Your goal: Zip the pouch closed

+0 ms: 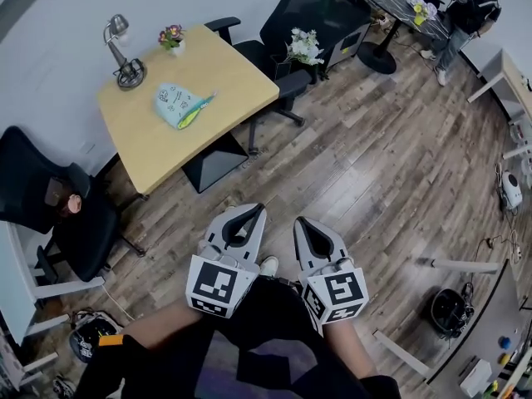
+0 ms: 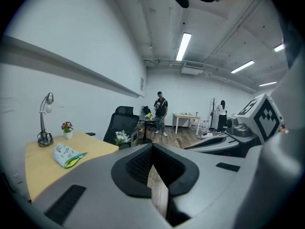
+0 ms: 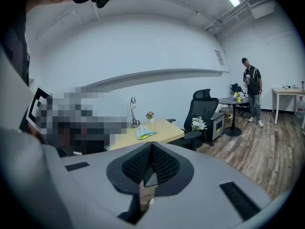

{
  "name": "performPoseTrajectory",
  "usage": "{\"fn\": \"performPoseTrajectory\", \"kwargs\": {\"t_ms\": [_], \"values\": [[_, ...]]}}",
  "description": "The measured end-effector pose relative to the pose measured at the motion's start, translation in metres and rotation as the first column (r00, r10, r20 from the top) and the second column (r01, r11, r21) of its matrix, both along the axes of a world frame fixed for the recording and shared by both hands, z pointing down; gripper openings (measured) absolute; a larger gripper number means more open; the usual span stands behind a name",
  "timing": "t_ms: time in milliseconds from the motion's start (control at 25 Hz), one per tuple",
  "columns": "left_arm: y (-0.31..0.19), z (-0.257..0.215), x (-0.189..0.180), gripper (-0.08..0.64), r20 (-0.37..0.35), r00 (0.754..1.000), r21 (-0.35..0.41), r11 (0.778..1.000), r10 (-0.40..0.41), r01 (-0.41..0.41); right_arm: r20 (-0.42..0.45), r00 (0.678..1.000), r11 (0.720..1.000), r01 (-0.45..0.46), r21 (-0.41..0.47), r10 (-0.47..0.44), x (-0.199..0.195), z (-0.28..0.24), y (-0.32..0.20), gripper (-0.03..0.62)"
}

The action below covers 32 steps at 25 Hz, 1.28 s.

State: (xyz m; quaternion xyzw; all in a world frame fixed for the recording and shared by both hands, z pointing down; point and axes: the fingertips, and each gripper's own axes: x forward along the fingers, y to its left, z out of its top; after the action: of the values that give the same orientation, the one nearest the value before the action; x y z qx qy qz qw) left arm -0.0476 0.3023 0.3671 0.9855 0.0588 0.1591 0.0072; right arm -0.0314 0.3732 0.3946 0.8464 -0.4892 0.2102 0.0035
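Note:
A pale blue patterned pouch with a yellow-green edge lies on the wooden table. It also shows in the left gripper view as the pouch and, small, in the right gripper view as the pouch. My left gripper and right gripper are side by side over the floor, well short of the table. Both are shut and hold nothing.
On the table stand a desk lamp and a small flower pot. Black office chairs stand beside it, one carrying white flowers. A round table and a person are at the far right. Plank floor spreads between.

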Motion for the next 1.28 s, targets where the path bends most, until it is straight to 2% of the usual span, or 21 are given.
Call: {"fn": "performPoseTrajectory", "kwargs": {"t_ms": [240, 520, 760, 960, 1120, 1280], "values": [[-0.028, 0.007, 0.04, 0.008, 0.01, 1.0, -0.006, 1.0, 0.012, -0.012, -0.002, 1.0, 0.999, -0.027, -0.038, 0.026, 0.043, 0.005, -0.025, 0.012], [-0.087, 0.015, 0.09, 0.008, 0.031, 0.999, -0.03, 0.999, -0.025, 0.026, 0.018, 1.0, 0.996, -0.008, -0.085, 0.01, 0.094, 0.013, -0.077, 0.012], [-0.154, 0.02, 0.113, 0.008, 0.029, 0.994, -0.056, 0.993, -0.103, 0.104, -0.004, 0.997, 0.989, 0.077, -0.13, -0.078, 0.122, 0.013, -0.145, 0.012], [-0.209, 0.012, 0.121, 0.008, -0.001, 0.986, -0.071, 0.984, -0.165, 0.164, -0.038, 0.987, 0.975, 0.149, -0.165, -0.158, 0.133, 0.003, -0.201, 0.012], [-0.25, 0.008, 0.12, 0.008, -0.026, 0.976, -0.071, 0.974, -0.218, 0.216, -0.069, 0.97, 0.957, 0.214, -0.198, -0.231, 0.14, -0.002, -0.24, 0.012], [-0.288, 0.016, 0.111, 0.008, -0.016, 0.961, -0.074, 0.959, -0.276, 0.274, -0.102, 0.944, 0.929, 0.281, -0.24, -0.313, 0.14, -0.001, -0.28, 0.013]]}}
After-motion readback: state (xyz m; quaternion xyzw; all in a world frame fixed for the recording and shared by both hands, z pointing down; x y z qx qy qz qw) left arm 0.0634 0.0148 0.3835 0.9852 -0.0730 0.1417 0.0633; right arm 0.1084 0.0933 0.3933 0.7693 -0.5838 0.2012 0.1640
